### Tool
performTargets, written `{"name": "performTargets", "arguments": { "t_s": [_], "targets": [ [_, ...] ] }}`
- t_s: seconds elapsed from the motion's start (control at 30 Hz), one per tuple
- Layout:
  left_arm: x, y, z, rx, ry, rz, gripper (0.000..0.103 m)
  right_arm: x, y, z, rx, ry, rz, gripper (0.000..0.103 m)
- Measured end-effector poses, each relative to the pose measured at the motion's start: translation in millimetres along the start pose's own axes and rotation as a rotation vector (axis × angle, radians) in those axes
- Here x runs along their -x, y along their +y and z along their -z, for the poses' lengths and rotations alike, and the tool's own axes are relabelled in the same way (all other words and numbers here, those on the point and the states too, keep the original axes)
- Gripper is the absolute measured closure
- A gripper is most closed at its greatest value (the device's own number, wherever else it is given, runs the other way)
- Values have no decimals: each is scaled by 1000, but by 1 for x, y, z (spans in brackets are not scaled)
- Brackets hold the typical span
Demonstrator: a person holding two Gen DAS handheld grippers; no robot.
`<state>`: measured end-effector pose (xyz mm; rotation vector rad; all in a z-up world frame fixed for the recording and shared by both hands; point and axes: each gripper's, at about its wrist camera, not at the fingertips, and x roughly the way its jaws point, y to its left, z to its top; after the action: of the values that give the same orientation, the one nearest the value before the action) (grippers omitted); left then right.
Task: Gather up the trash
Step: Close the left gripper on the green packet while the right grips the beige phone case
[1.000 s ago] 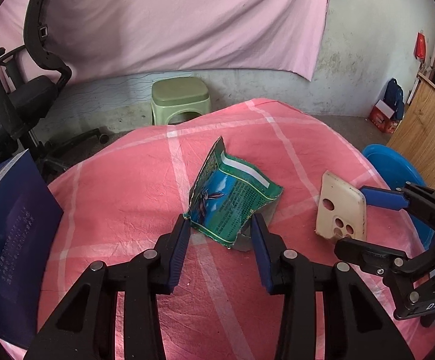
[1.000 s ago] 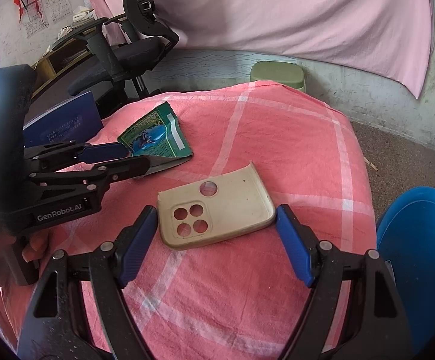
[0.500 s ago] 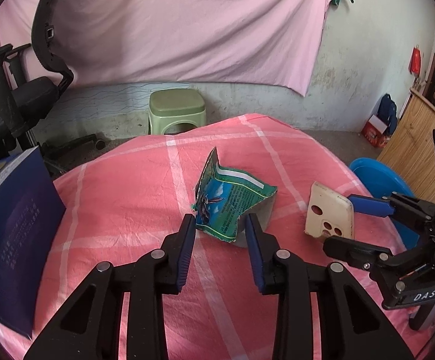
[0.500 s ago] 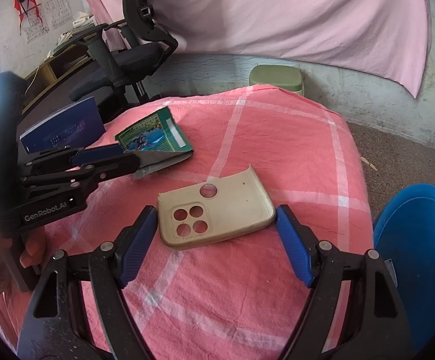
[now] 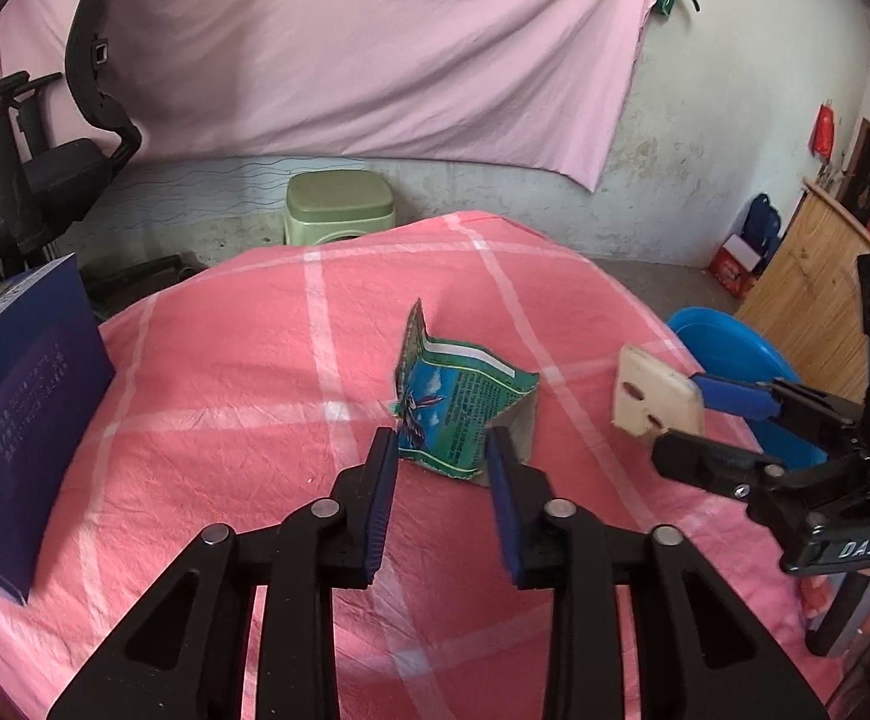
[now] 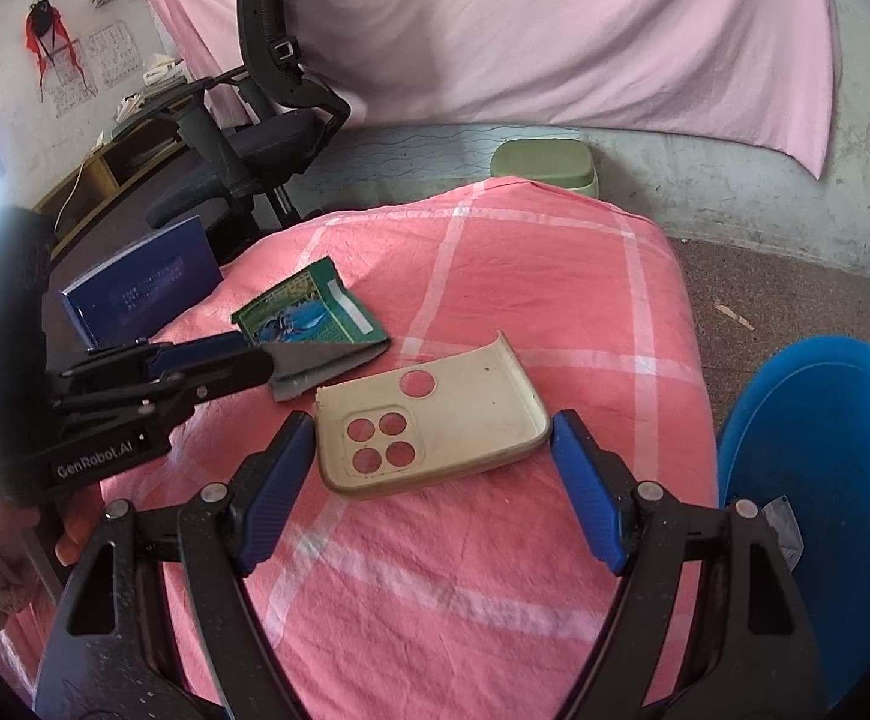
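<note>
Crinkled green foil wrapper (image 5: 458,405), printed with small unreadable text, sits pinched between the left tongs (image 5: 442,450), whose jaws have just been closing, above the pink checked cloth (image 5: 225,378) covering the surface. Right tongs (image 6: 429,450) grip a smooth cream phone case (image 6: 435,426) with round cut-outs by both edges. "GenRobot.AI" marks the left tool; "DAS" marks the right.

Left tool (image 5: 441,450) closed onto wrapper (image 5: 456,414), lifting.

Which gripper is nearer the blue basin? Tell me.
Right. The right gripper, straddling the phone case, sits just beside the blue basin at the table's edge. The left gripper, its jaws just closing on the green wrapper, is farther away.
</note>
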<state>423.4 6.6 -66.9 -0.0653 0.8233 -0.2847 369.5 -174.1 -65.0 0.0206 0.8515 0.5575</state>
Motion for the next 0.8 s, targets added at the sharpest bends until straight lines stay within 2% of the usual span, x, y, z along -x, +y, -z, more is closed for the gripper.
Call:
{"name": "performTargets", "arguments": {
  "t_s": [0.2,0.43,0.6,0.7,0.8],
  "targets": [
    [10,6,-1,71,-38,31,64,1,-1,1,-15,2,-1,6],
    [12,24,-7,153,-49,64,64,-2,-2,1,-6,19,11,5],
    [15,28,-5,155,-25,83,64,-4,-2,0,-3,28,10,5],
    [20,22,1,93,-19,52,52,-5,-2,0,-3,31,9,5],
    [23,28,5,123,-24,50,52,-5,-2,0,-1,31,12,5]
  ]
}}
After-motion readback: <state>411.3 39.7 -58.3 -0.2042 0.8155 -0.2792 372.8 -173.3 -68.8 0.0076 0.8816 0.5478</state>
